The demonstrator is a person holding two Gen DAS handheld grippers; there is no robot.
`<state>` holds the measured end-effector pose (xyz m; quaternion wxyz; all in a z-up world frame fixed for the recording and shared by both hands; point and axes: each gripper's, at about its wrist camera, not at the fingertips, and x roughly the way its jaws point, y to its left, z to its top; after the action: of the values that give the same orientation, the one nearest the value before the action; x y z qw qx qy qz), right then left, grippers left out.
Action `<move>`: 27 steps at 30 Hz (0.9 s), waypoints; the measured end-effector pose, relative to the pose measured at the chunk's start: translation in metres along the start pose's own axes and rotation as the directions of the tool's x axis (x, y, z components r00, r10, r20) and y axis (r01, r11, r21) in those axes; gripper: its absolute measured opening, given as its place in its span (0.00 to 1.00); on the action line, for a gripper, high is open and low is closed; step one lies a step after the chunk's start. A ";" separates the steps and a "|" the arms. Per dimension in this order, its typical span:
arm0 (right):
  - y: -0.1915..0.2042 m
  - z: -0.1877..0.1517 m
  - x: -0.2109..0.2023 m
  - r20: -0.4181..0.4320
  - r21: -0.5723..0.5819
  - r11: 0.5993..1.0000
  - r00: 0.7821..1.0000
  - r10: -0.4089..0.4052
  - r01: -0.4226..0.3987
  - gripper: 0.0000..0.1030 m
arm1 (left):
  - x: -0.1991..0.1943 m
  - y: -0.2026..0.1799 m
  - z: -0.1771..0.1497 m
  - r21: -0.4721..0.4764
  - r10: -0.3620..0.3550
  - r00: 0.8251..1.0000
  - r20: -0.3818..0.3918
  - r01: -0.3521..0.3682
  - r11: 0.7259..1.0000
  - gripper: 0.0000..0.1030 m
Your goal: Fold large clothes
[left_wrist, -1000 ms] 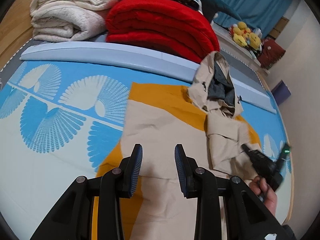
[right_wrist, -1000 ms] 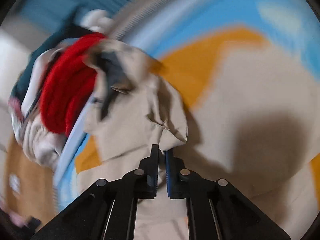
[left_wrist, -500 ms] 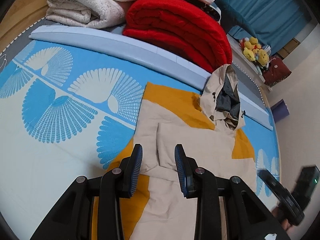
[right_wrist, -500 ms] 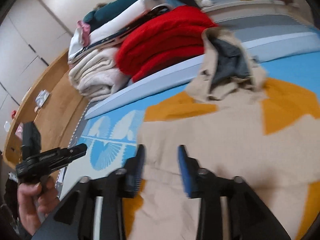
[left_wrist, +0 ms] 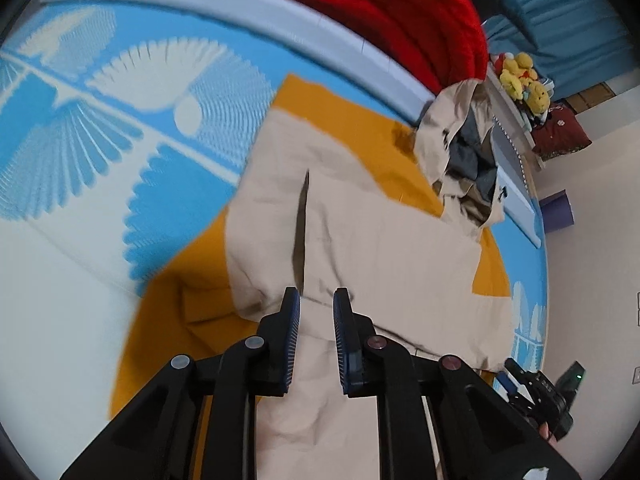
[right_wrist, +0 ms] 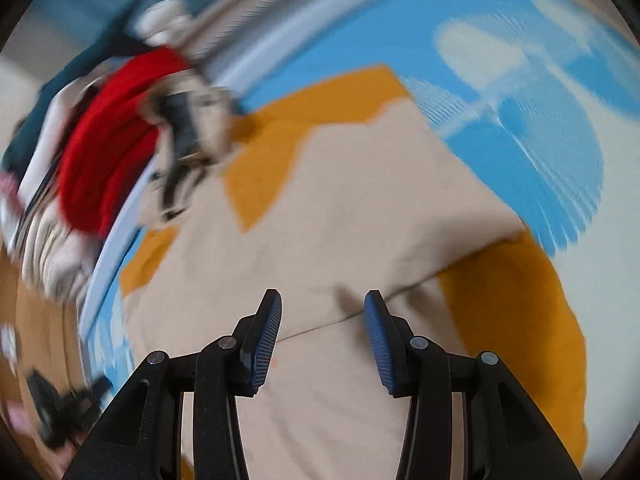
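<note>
A beige and mustard hooded jacket (left_wrist: pixel 380 240) lies spread on the blue-and-white mat (left_wrist: pixel 100 120), its hood (left_wrist: pixel 460 140) up against the pale bolster. One sleeve (left_wrist: pixel 272 240) is folded in over the body. My left gripper (left_wrist: pixel 314 300) hovers low over that sleeve's cuff end; its jaws are closing, with a narrow gap and beige cloth showing between them. My right gripper (right_wrist: pixel 322 300) stands open over the jacket's (right_wrist: pixel 340 220) beige body, with nothing between its fingers. It also shows as the right gripper (left_wrist: pixel 536 388) at the lower right of the left wrist view.
Behind the pale blue bolster (left_wrist: pixel 240 4) lies a folded red blanket (left_wrist: pixel 400 12), with yellow plush toys (left_wrist: pixel 520 76) further right. A purple block (left_wrist: pixel 558 212) sits by the cream wall. The right wrist view is blurred; wooden floor (right_wrist: pixel 36 320) shows at its left.
My right gripper let go of the sleeve, opened and swung away to the jacket's side. My left gripper dropped closer to the folded sleeve and its jaws narrowed.
</note>
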<state>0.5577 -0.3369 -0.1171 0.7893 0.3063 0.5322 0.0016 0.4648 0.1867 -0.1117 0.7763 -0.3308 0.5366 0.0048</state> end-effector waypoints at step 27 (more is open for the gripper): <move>-0.066 0.012 0.031 -0.085 0.279 0.960 0.996 0.002 0.022 0.43 | 0.012 -0.002 0.008 -0.028 -0.056 0.995 0.083 0.059 0.998 0.00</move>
<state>0.5596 -0.3861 -0.1718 0.7148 0.4116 0.5617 -0.0645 0.4777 0.1852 -0.1192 0.7924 -0.3576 0.4942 0.0044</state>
